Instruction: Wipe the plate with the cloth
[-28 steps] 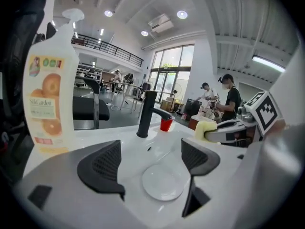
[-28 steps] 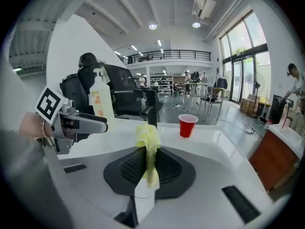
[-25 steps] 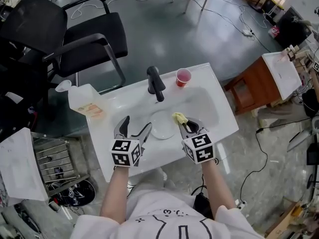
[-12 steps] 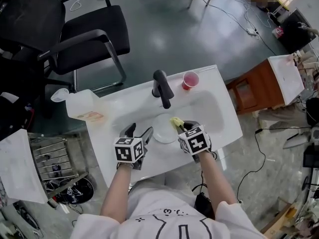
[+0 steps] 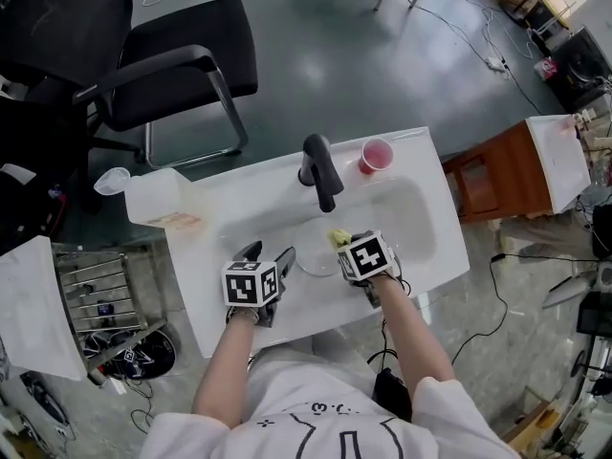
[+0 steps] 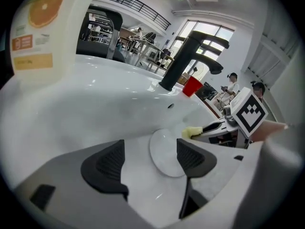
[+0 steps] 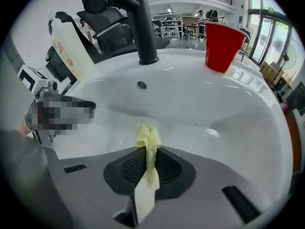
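A white plate lies flat on the floor of the white sink, in front of the black faucet. My left gripper is low at the plate's near-left edge; its jaws have just been closing a little and still stand wide, with the plate's edge lying between the pads and not pinched. My right gripper is shut on a yellow cloth, whose bunched end sticks out past the tips. In the head view the cloth hangs at the plate's right rim, which both grippers partly hide.
A red cup stands on the sink's back rim right of the faucet. A translucent jug with an orange label sits on the left rim. A black chair stands behind the sink and a wooden cabinet to its right.
Both grippers have sunk into the sink basin and tipped downward. The left jaws have narrowed slightly. The cloth has come down to the plate's right rim.
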`<state>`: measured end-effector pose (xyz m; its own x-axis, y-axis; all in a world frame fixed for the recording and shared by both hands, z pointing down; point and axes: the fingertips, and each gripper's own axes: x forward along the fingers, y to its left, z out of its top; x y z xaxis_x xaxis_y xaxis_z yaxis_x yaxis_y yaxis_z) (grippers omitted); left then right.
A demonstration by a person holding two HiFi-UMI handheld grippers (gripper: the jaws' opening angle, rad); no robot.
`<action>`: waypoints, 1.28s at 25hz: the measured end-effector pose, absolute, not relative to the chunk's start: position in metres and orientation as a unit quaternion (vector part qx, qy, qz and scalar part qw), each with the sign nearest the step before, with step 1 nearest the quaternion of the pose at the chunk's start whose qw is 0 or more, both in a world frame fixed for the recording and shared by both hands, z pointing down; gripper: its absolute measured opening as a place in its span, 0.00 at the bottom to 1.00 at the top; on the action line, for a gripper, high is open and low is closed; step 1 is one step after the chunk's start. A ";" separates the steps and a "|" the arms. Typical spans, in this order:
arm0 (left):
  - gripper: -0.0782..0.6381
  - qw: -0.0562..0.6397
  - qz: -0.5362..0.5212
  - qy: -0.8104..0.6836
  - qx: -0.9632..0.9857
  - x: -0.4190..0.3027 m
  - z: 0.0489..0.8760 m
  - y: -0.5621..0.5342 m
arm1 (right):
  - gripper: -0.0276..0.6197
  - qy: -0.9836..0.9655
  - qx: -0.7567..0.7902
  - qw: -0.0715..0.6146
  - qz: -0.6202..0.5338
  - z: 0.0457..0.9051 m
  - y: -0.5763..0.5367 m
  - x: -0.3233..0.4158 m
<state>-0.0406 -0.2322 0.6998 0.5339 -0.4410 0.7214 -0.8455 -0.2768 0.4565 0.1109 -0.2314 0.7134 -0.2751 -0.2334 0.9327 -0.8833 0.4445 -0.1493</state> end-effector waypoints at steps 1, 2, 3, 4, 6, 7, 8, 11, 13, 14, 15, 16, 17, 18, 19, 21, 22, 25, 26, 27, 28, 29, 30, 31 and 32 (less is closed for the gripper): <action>0.58 0.435 0.235 -0.423 0.759 -0.040 0.702 -0.231 | 0.12 -0.712 0.388 0.462 0.359 0.718 -0.231 0.112; 0.58 0.440 0.234 -0.426 0.755 -0.040 0.703 -0.230 | 0.12 -0.709 0.387 0.465 0.363 0.723 -0.232 0.114; 0.58 0.445 0.233 -0.428 0.751 -0.039 0.705 -0.230 | 0.12 -0.706 0.387 0.467 0.366 0.727 -0.233 0.116; 0.58 0.448 0.232 -0.432 0.748 -0.039 0.707 -0.229 | 0.12 -0.705 0.386 0.468 0.369 0.732 -0.234 0.118; 0.58 0.453 0.232 -0.439 0.741 -0.037 0.709 -0.230 | 0.12 -0.704 0.381 0.469 0.373 0.739 -0.238 0.122; 0.58 0.455 0.232 -0.442 0.738 -0.037 0.710 -0.230 | 0.12 -0.703 0.378 0.471 0.375 0.743 -0.239 0.123; 0.58 0.457 0.232 -0.444 0.735 -0.036 0.710 -0.230 | 0.12 -0.703 0.373 0.474 0.376 0.746 -0.240 0.123; 0.58 0.464 0.228 -0.447 0.730 -0.034 0.711 -0.230 | 0.12 -0.705 0.361 0.481 0.375 0.753 -0.242 0.124; 0.58 0.470 0.224 -0.448 0.727 -0.031 0.711 -0.231 | 0.12 -0.706 0.355 0.486 0.372 0.757 -0.243 0.124; 0.58 0.473 0.222 -0.449 0.725 -0.030 0.712 -0.231 | 0.12 -0.707 0.353 0.488 0.371 0.759 -0.243 0.124; 0.58 0.476 0.220 -0.449 0.724 -0.029 0.712 -0.230 | 0.12 -0.706 0.352 0.489 0.372 0.760 -0.243 0.124; 0.58 0.481 0.219 -0.448 0.721 -0.028 0.713 -0.229 | 0.12 -0.706 0.351 0.490 0.372 0.762 -0.243 0.125; 0.58 0.486 0.217 -0.447 0.719 -0.026 0.714 -0.229 | 0.12 -0.705 0.351 0.490 0.374 0.763 -0.243 0.126; 0.58 0.491 0.215 -0.446 0.717 -0.024 0.714 -0.228 | 0.12 -0.704 0.350 0.490 0.376 0.765 -0.243 0.126; 0.58 0.495 0.212 -0.444 0.716 -0.022 0.715 -0.228 | 0.12 -0.704 0.350 0.488 0.380 0.766 -0.243 0.127; 0.58 0.500 0.208 -0.439 0.717 -0.017 0.714 -0.228 | 0.12 -0.704 0.348 0.483 0.388 0.767 -0.244 0.128; 0.58 0.504 0.206 -0.436 0.717 -0.014 0.715 -0.227 | 0.12 -0.704 0.347 0.480 0.392 0.767 -0.243 0.129; 0.58 0.521 0.205 -0.426 0.711 -0.007 0.720 -0.225 | 0.12 -0.698 0.354 0.471 0.407 0.768 -0.243 0.130; 0.58 0.528 0.205 -0.421 0.709 -0.004 0.723 -0.224 | 0.12 -0.695 0.358 0.467 0.412 0.768 -0.244 0.130; 0.58 0.535 0.207 -0.416 0.706 -0.001 0.726 -0.222 | 0.12 -0.692 0.363 0.463 0.418 0.769 -0.244 0.130; 0.58 0.541 0.209 -0.411 0.703 0.001 0.730 -0.221 | 0.12 -0.688 0.368 0.460 0.424 0.769 -0.244 0.130; 0.58 0.546 0.211 -0.408 0.701 0.003 0.733 -0.220 | 0.12 -0.684 0.372 0.456 0.431 0.769 -0.244 0.131; 0.58 0.550 0.212 -0.405 0.699 0.005 0.736 -0.219 | 0.12 -0.679 0.377 0.452 0.439 0.770 -0.244 0.131; 0.58 0.555 0.212 -0.400 0.697 0.008 0.739 -0.217 | 0.12 -0.675 0.381 0.448 0.445 0.770 -0.243 0.132; 0.58 0.561 0.211 -0.395 0.697 0.011 0.740 -0.216 | 0.12 -0.673 0.384 0.445 0.450 0.770 -0.243 0.132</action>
